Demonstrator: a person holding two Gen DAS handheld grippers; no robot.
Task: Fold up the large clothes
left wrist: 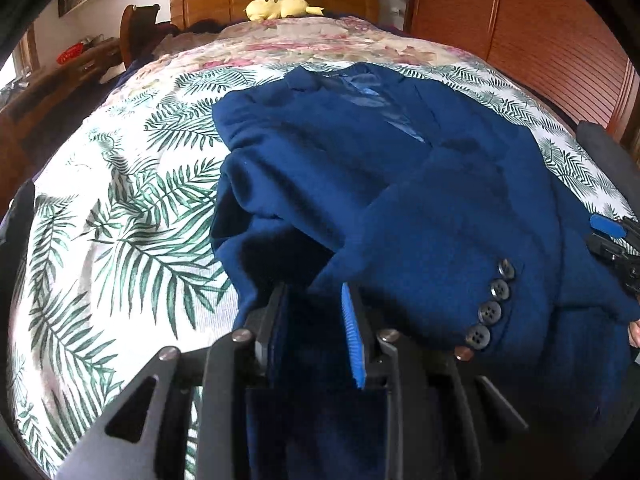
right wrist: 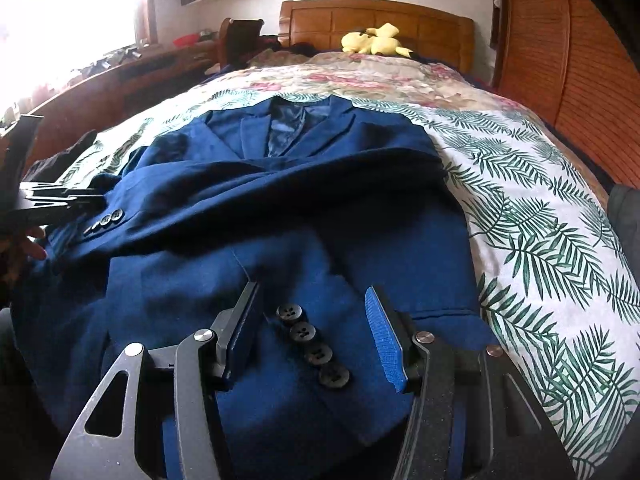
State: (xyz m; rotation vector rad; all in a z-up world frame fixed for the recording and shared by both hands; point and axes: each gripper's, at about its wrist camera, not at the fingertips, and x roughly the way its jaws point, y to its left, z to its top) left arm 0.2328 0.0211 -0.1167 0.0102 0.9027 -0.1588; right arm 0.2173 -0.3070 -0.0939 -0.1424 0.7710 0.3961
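With the blue jacket (right wrist: 280, 208) spread on the bed (right wrist: 540, 220), sleeves crossed over its front, the left claw (left wrist: 316, 320), narrowly parted, should clear the hem while the right claw (right wrist: 312, 320), wide and empty over the cuff buttons (right wrist: 314, 346), grips squarely.

A blue suit jacket (right wrist: 280, 200) lies face up on a bed's palm-leaf sheet (right wrist: 540, 220), collar toward the far headboard (right wrist: 376, 20), both sleeves folded across the front. The right gripper (right wrist: 312, 332) hangs low over the near sleeve cuff (right wrist: 316, 352), its jaws parted on either side of the row of four dark buttons; the pads seem not to press the cloth. At the left edge the left gripper (right wrist: 60, 200) rests by the other cuff, its jaws hard to read. A yellow plush toy (right wrist: 374, 42) sits far off.
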